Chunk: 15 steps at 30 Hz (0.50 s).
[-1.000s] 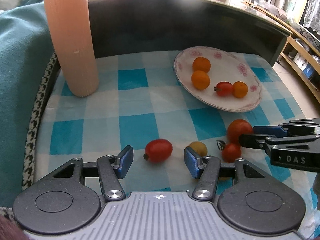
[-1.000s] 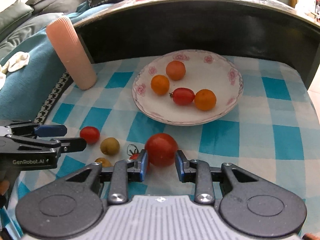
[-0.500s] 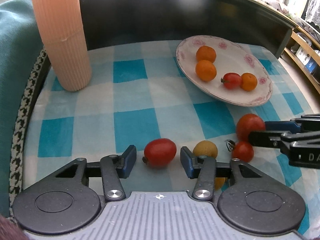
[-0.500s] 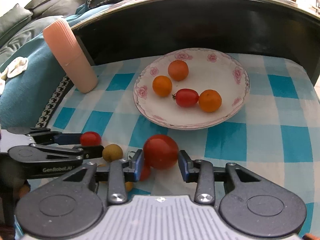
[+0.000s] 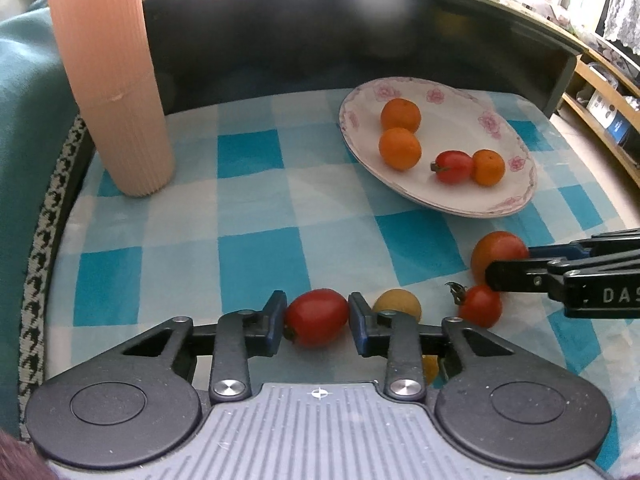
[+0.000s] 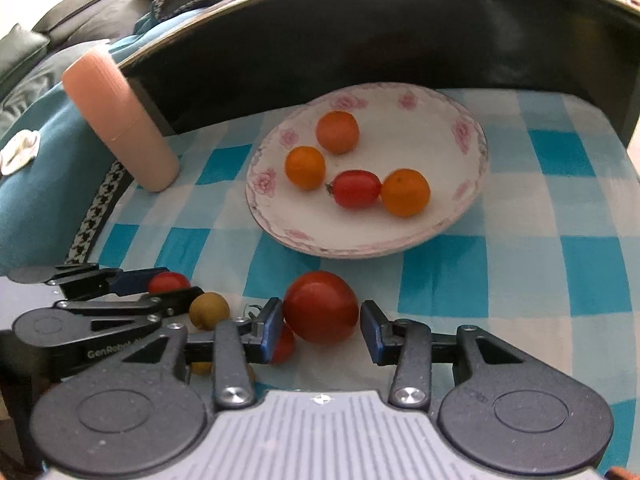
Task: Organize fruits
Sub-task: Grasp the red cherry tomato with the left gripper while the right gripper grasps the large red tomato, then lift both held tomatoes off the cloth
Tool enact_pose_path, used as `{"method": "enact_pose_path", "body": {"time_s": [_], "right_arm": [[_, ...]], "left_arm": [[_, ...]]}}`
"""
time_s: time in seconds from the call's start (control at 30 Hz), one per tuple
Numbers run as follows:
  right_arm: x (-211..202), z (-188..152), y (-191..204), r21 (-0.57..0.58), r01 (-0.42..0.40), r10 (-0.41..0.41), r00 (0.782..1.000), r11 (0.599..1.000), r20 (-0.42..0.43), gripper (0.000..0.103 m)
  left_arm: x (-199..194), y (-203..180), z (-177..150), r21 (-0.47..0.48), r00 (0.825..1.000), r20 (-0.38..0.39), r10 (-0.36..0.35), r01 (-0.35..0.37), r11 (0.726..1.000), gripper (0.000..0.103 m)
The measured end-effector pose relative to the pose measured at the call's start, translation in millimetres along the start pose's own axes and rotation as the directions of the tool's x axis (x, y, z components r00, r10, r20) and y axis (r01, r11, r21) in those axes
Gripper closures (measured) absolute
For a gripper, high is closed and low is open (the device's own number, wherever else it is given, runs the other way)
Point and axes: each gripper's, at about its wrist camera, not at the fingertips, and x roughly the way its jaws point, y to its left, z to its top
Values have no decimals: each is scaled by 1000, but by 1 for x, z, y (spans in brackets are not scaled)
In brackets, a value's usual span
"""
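My left gripper (image 5: 317, 318) is shut on an oval red cherry tomato (image 5: 316, 317) just above the checked cloth. My right gripper (image 6: 320, 326) is open around a big round red tomato (image 6: 320, 307); the left pad touches it, the right pad stands a little apart. The floral plate (image 6: 460, 224) beyond holds three orange fruits and a red cherry tomato (image 6: 356, 189). A yellowish fruit (image 5: 398, 304) and a small red tomato with a stem (image 5: 480, 306) lie on the cloth between the grippers.
A tall ribbed pink cup (image 5: 112, 80) stands at the back left of the blue-and-white checked cloth (image 5: 256, 216). A dark curved wall (image 5: 320, 40) rises behind the cloth. A teal blanket (image 5: 24, 128) lies to the left.
My left gripper moved forward and closed its jaws onto the oval cherry tomato. My right gripper stayed around the big tomato and its jaws widened slightly.
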Motion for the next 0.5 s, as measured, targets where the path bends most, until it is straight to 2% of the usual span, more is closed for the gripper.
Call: {"method": "enact_pose_path", "body": {"time_s": [0.27, 0.5], "right_arm": [[-9, -3, 0, -6, 5, -5, 1000, 1000, -8, 49], [-19, -13, -2, -76, 64, -67, 997, 995, -26, 49]], "left_arm": [[-5, -4, -2, 36, 1000, -8, 1, -1, 999, 62], [0, -9, -4, 66, 999, -32, 9, -7, 998, 60]]}}
